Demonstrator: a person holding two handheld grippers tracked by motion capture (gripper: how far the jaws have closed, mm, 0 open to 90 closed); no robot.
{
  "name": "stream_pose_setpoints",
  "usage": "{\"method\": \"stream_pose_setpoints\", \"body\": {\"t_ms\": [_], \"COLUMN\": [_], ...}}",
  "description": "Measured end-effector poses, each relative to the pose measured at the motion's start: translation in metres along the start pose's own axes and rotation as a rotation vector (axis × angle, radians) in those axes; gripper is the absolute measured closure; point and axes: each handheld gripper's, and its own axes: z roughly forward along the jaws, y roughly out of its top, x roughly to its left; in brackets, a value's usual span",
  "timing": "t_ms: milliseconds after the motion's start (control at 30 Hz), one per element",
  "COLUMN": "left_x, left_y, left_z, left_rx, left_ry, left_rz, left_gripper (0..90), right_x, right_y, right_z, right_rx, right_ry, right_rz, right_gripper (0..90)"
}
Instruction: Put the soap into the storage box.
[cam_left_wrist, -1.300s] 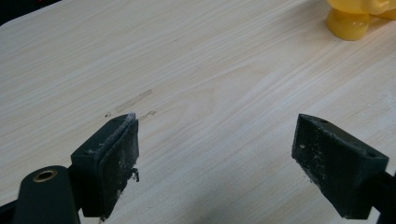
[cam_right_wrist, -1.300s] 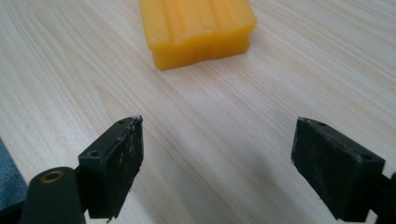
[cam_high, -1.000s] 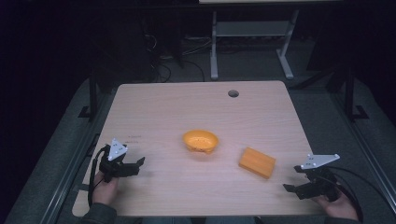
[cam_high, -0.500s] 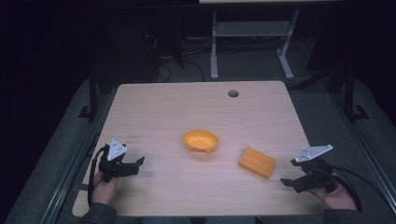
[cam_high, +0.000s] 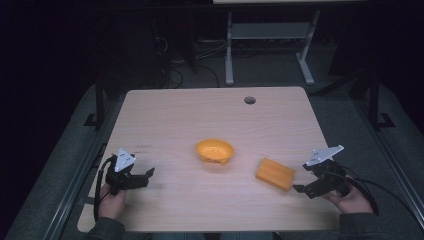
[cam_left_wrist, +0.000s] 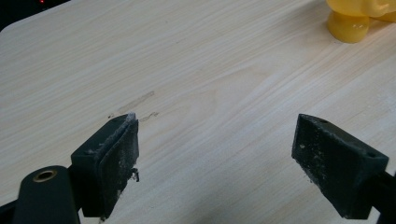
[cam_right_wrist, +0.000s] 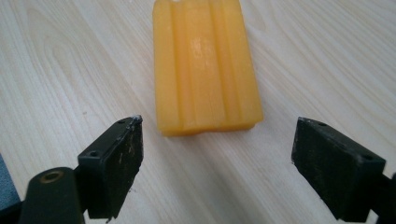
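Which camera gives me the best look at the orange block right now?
The right gripper view: the orange block lies close ahead of the open right gripper, its ridged top plain to see. The high view shows the block small, on the table beside the orange bowl.

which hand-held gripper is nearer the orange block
Right. The right hand-held gripper sits just beside the orange block, jaws open toward it; the left hand-held gripper is far across the table.
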Motion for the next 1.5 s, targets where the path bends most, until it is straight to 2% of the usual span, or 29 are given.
{"method": "stream_pose_setpoints", "body": {"t_ms": [400,733,1233,1500], "left_x": [0.001,0.002,0.002,0.002], "left_y": [0.000,0.001,0.001,0.001], "left_z": [-0.001,-0.002,-0.002,-0.002], "left_rx": [0.003,-0.001,-0.003,-0.004], "left_ry": [0.001,0.001,-0.001,-0.002], "left_rz": [-0.003,-0.001,-0.001,0.000], "left_gripper": [14.1,14.1,14.1,14.1], "right_x": [0.001,0.002,0.001,0.001], "right_y": [0.022,0.044,0.058,0.059], "right_z": [0.007,0.029,0.058,0.067], "right_rx": [0.023,0.062,0.110,0.145], "right_ry": [0.012,0.042,0.080,0.076], "right_rz": [-0.034,-0.075,-0.085,-0.087], "right_gripper": [14.5,14.2,14.2,14.2]}}
